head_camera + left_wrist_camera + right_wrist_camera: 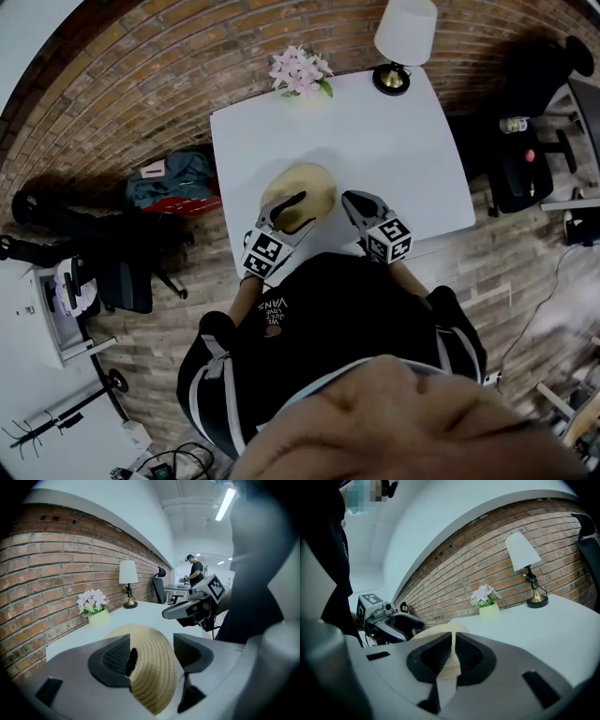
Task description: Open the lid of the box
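Observation:
A round woven straw box (298, 190) with a domed lid stands near the front edge of the white table (394, 150). My left gripper (292, 214) is at the box's near left side, tilted downward. In the left gripper view its jaws (151, 653) stand open with the woven lid (152, 672) showing in the gap between them, and the pads are not pressing on it. My right gripper (354, 208) sits just right of the box with its jaws shut (453, 656) and nothing between them. The box (433, 632) lies just beyond its tips.
A pot of pink flowers (300, 73) and a white-shaded lamp (403, 42) stand at the table's far edge by the brick wall. Bags (173, 183) lie on the floor at the left, an office chair (525, 159) stands at the right. A person (193, 569) is far off.

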{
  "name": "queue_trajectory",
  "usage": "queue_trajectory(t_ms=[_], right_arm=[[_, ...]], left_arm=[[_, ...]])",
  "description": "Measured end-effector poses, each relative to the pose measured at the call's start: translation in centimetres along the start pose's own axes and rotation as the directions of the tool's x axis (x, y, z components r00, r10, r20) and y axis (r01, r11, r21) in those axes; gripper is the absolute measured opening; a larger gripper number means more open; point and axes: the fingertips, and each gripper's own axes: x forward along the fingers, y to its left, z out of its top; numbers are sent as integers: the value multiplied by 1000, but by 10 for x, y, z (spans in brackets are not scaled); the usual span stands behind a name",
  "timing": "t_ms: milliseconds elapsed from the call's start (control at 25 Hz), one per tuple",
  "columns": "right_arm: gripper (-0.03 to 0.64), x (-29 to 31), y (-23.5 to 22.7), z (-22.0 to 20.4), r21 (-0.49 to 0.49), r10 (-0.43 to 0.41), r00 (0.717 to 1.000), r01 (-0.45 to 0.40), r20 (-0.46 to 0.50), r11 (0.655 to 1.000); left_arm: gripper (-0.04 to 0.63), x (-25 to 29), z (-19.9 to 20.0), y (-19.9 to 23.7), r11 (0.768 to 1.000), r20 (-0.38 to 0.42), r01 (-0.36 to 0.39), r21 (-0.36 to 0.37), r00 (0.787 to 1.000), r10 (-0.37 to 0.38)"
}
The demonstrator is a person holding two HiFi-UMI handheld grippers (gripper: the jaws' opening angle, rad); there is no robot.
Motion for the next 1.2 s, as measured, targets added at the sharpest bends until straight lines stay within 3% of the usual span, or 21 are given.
queue_trajectory(t_ms=[200,240,280,320,680,1000,1200], right_arm=[[2,5,-6,-20,-17,12,999,-13,-38,1000],[49,6,-7,-24,-20,12,999,-13,-51,1000],[151,8,-7,-29,-24,11,998,-13,-67,1000],[187,9,-8,-34,-28,13,996,-15,-85,999],[227,11,-20,-62,-61,33,979,-46,-203,997],[279,18,-15,-81,-172,87,943,-148,-321,974],[295,24,-13,-84,-211,102,935,-182,-340,960]], left_arm=[[319,8,-12,-11,998,-80,46,40,996,-43],[326,9,-14,-11,998,-91,45,40,995,-41],[329,10,-18,-11,998,-105,42,39,994,-38],[335,12,-22,-11,998,-120,41,36,992,-37],[393,21,-40,-14,989,-252,129,70,962,-107],[393,30,-54,-15,977,-382,167,134,918,-105],[393,36,-61,-14,978,-433,169,122,896,-101]])
